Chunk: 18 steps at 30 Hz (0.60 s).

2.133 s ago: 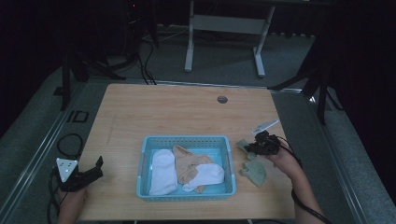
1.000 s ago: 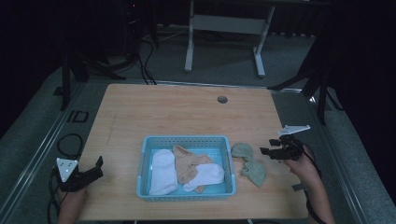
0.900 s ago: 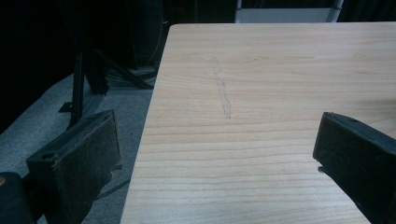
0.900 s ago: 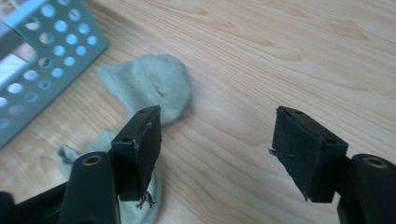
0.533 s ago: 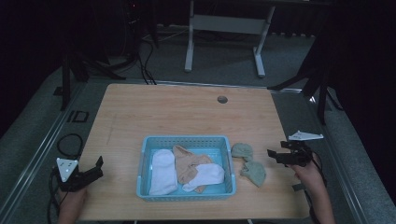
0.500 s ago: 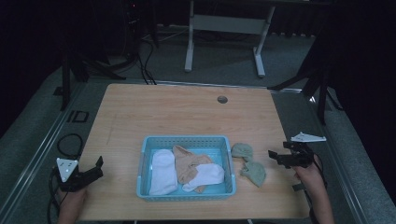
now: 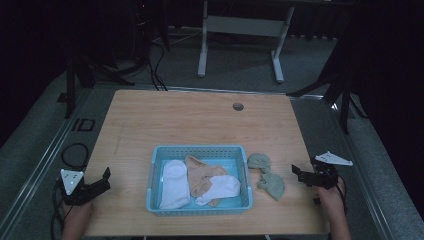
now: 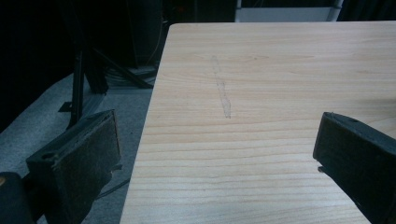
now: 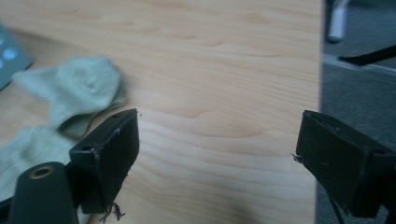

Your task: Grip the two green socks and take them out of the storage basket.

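Observation:
A blue basket [image 7: 200,150] near the table's front holds two white socks [image 7: 175,182] and a tan sock [image 7: 200,175]. Two pale green socks [image 7: 260,161] [image 7: 272,185] lie on the wood just right of it. My right gripper [image 7: 298,176] hovers at the table's right edge, pointing left at them and a short way off. Its jaws have just been opening and stand wide with nothing between them [image 9: 217,121]. The green socks [image 9: 84,88] lie left of its left jaw. My left gripper [image 7: 105,180] rests open at the front left corner, over bare wood [image 8: 218,121].
A small round hole [image 7: 238,106] sits near the table's far edge. Past the table are a white stand [image 7: 240,25], dark tripod legs and cables on grey floor. The left table edge [image 8: 149,116] runs just inside the left gripper's left jaw.
The right gripper left a green sock beside the basket, then drew back rightward and down to the table edge with its jaws wider. The left gripper has not moved.

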{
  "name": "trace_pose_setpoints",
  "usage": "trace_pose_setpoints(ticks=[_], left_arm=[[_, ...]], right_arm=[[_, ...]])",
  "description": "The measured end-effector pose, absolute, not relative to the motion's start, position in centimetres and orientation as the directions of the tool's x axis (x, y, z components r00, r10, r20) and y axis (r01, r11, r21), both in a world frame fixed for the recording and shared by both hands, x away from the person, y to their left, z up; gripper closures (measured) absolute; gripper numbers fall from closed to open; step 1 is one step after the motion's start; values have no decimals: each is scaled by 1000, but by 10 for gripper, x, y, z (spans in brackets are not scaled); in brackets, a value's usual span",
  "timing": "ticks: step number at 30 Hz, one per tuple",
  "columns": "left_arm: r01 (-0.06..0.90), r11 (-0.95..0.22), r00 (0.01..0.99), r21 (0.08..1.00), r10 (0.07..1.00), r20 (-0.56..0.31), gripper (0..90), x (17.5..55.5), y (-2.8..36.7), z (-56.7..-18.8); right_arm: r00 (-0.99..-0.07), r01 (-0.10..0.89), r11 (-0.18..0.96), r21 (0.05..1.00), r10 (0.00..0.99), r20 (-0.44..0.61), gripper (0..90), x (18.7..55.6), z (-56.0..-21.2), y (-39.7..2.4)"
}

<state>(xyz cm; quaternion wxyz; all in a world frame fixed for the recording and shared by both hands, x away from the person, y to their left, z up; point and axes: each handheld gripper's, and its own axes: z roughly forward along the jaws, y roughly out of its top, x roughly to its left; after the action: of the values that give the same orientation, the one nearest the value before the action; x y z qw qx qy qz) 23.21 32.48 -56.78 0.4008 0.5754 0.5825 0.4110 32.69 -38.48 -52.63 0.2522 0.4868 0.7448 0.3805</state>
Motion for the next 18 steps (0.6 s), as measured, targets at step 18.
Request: trace_pose_setpoints(ticks=[18], left_arm=[[342,-2,-16,940,1000,8,3,232,325,-568]], right_arm=[[-249,529,142,837,969,-7,130,305,-556,-397]])
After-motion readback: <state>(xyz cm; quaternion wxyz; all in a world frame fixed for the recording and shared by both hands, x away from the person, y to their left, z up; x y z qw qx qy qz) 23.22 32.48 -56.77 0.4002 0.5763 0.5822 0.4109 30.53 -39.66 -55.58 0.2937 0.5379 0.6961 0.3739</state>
